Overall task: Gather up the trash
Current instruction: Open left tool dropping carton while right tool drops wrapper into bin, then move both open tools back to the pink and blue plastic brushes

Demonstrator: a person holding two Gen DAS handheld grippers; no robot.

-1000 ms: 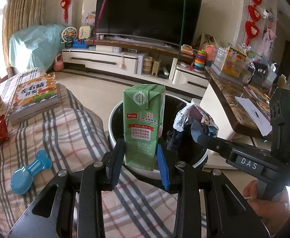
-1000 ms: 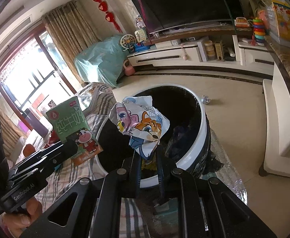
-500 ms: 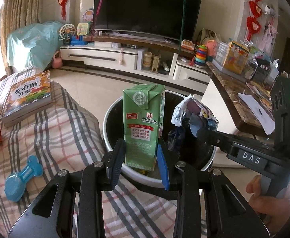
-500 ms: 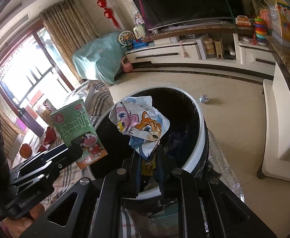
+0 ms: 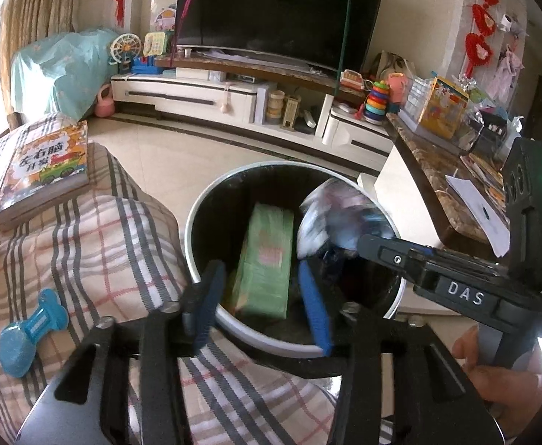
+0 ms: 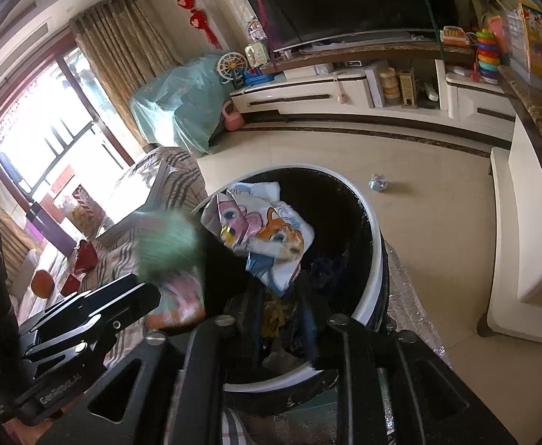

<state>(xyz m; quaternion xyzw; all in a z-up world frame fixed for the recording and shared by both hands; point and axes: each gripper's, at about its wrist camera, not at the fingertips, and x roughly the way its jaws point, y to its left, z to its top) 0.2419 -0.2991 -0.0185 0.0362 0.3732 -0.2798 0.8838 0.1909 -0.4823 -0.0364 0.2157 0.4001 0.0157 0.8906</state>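
Both grippers, left point(image 5: 259, 296) and right point(image 6: 283, 319), have jaws opening; carton point(image 5: 265, 259) and wrapper point(image 6: 267, 230) blur loose over the bin point(image 5: 196, 218).

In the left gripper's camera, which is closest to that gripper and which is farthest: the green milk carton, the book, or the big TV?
1. green milk carton: between the opening left gripper jaws, over the bin.
2. book: up left, on the checked blanket.
3. TV: farthest, on the far wall.

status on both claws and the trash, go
Both claws opening over the bin. Left claw: green carton loose between the pads, dropping blurred. Right claw: cartoon wrapper falling in. Nothing blocking the bin mouth.
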